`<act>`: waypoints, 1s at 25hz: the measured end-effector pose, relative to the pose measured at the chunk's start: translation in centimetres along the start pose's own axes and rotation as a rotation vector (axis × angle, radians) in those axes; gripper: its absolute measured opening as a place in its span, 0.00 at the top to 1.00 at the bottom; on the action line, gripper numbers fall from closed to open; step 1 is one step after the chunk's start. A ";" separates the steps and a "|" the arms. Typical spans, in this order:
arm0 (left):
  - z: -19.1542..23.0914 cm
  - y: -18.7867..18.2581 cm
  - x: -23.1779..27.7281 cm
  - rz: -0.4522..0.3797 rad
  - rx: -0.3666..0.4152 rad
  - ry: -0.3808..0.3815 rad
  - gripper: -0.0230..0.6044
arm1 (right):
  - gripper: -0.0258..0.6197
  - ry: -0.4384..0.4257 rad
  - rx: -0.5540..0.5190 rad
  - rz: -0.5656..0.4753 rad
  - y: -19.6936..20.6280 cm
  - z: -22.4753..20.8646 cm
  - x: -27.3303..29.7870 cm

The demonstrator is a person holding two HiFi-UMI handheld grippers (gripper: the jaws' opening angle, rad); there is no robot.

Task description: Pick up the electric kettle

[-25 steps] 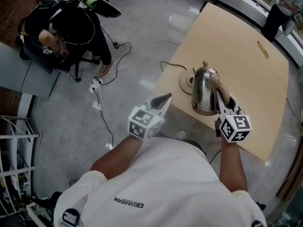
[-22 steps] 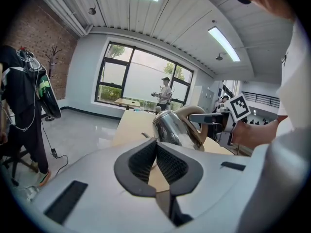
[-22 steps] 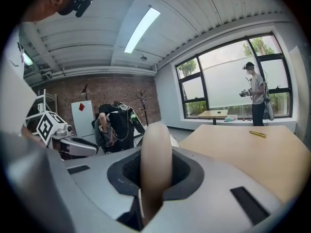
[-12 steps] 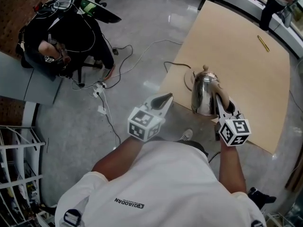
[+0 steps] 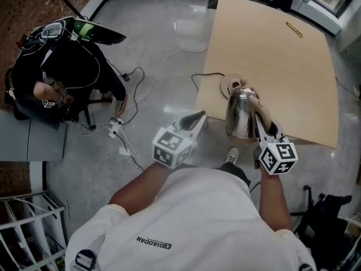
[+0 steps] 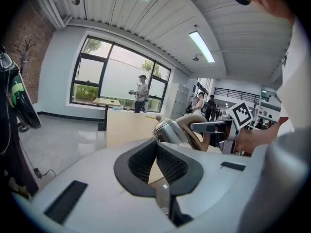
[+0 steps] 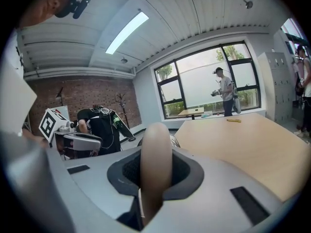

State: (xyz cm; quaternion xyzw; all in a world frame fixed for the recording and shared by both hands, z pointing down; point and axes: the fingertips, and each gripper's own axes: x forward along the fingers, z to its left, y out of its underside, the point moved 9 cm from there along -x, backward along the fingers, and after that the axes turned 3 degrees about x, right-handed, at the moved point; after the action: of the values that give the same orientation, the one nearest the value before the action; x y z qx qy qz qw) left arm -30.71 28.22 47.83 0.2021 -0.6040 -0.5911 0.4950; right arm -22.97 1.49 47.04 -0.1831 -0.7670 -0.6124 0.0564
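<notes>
The shiny steel electric kettle [image 5: 241, 113] hangs in the air over the near edge of the wooden table [image 5: 282, 66], clear of its round base [image 5: 227, 86]. My right gripper [image 5: 262, 127] is shut on the kettle's tan handle [image 7: 155, 164], which fills the gap between its jaws in the right gripper view. My left gripper [image 5: 196, 117] is over the floor to the kettle's left, shut with nothing in it. In the left gripper view the kettle [image 6: 170, 130] shows just past the left gripper [image 6: 156, 152].
A cord [image 5: 200, 77] runs from the base to a power strip [image 5: 115, 130] on the floor. A yellow pen [image 5: 294, 29] lies at the table's far side. A person in black [image 5: 62, 78] sits at left. A black bag [image 5: 327, 219] is at lower right.
The kettle has come away from its base toward the table's near edge, still in the right gripper. The head view has swung, so the table sits further right and up.
</notes>
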 end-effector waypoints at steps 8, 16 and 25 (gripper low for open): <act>1.5 1.7 -2.2 0.054 0.050 0.151 0.97 | 0.85 0.142 0.074 -0.025 3.3 5.3 -3.3; -0.2 1.1 -1.3 0.040 0.061 0.178 0.97 | 0.85 0.156 0.043 -0.013 3.4 5.3 -5.7; -2.7 0.8 0.0 0.039 0.035 0.137 0.97 | 0.85 0.108 -0.001 -0.001 2.2 3.4 -7.3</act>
State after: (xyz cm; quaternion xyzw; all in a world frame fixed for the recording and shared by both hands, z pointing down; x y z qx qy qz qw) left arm -28.20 27.02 48.07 0.2390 -0.5828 -0.5555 0.5428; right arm -14.99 3.61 45.93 -0.1496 -0.7626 -0.6217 0.0973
